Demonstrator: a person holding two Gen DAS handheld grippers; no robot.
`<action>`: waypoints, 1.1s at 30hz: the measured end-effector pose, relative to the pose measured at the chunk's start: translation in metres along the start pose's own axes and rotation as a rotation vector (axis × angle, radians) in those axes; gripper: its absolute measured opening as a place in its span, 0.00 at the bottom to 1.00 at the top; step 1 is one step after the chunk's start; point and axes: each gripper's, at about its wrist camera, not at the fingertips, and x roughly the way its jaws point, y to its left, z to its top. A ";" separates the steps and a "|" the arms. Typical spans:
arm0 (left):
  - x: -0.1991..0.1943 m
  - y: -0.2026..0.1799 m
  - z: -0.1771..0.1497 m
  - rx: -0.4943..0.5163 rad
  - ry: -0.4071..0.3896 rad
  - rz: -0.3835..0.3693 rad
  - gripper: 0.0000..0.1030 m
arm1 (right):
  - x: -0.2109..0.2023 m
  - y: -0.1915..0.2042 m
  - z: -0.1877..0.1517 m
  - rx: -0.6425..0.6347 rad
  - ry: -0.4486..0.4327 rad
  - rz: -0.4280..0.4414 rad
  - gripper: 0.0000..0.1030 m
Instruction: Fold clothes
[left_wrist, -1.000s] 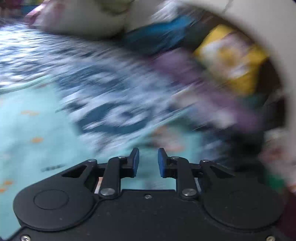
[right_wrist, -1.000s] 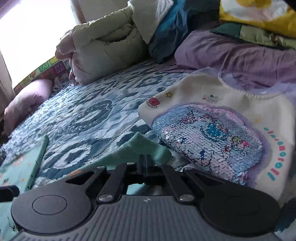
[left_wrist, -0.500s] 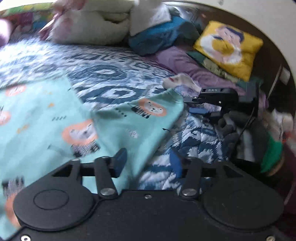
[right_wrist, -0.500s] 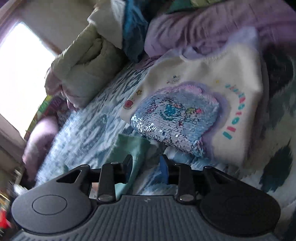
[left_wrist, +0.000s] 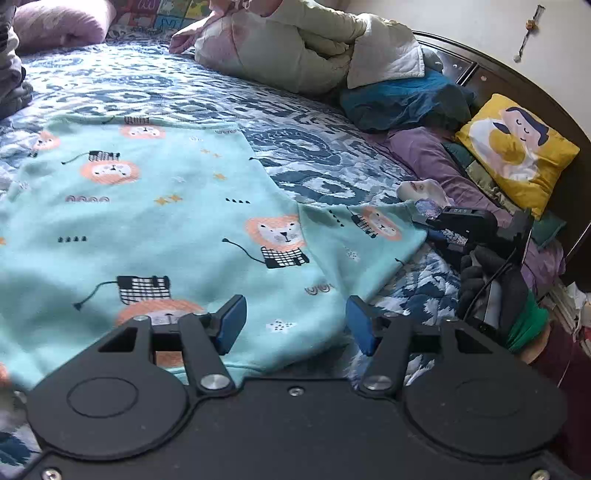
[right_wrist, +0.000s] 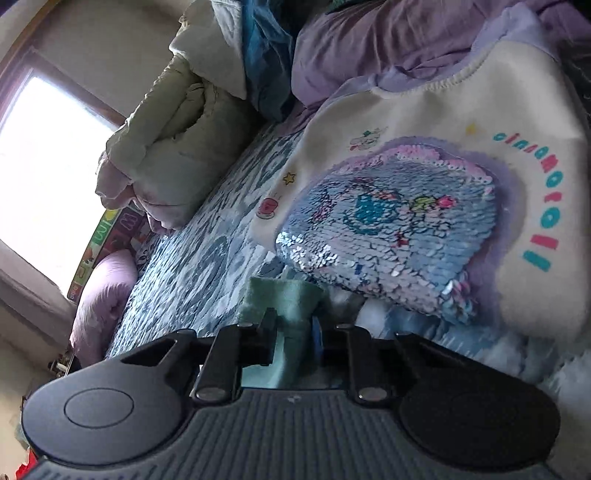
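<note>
Left wrist view
Left gripper (left_wrist: 293, 325): jaws apart and just been opening wider; its blue pads (left_wrist: 231, 323) hang over the garment with bare cloth showing between them, pressing on nothing.
Mint lion-print garment (left_wrist: 177, 206): spread flat on the bed, covering the left and middle of the view; one sleeve (left_wrist: 365, 236) reaches out to the right.
Quilted blue-and-white bedspread (left_wrist: 303, 155): under the garment, bare beyond its far edge and below the sleeve.
Right gripper (left_wrist: 443, 221): black body at the sleeve's far end, carried by a hand in a dark glove (left_wrist: 484, 273); from here I cannot tell how its jaws stand.
Far side of the bed: a bundled pale green comforter (left_wrist: 295, 48), a teal cloth (left_wrist: 402, 99), a purple cloth (left_wrist: 428, 158), a yellow cushion (left_wrist: 517, 147) against the dark headboard (left_wrist: 524, 81).

Right wrist view
Right gripper (right_wrist: 291, 328): jaws have just been closing, now pinched on a bunched fold of the mint sleeve (right_wrist: 284, 299), which sticks up between the pads.
Cream sweatshirt with a sequin patch (right_wrist: 388, 221): lying on the bedspread (right_wrist: 207, 251) just beyond the sleeve's end, coloured lettering along one side.
Behind: the comforter (right_wrist: 177, 147), a pink pillow (right_wrist: 103, 295) and a bright window (right_wrist: 48, 166).
</note>
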 end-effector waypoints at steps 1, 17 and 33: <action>-0.002 0.000 0.001 0.006 -0.006 0.003 0.57 | -0.001 0.002 0.000 -0.010 -0.005 0.003 0.11; 0.127 -0.166 0.032 0.566 -0.030 0.035 0.57 | -0.017 0.009 0.028 -0.077 0.067 0.150 0.10; 0.220 -0.239 0.037 0.955 -0.089 0.275 0.17 | -0.023 -0.004 0.050 -0.011 0.161 0.383 0.10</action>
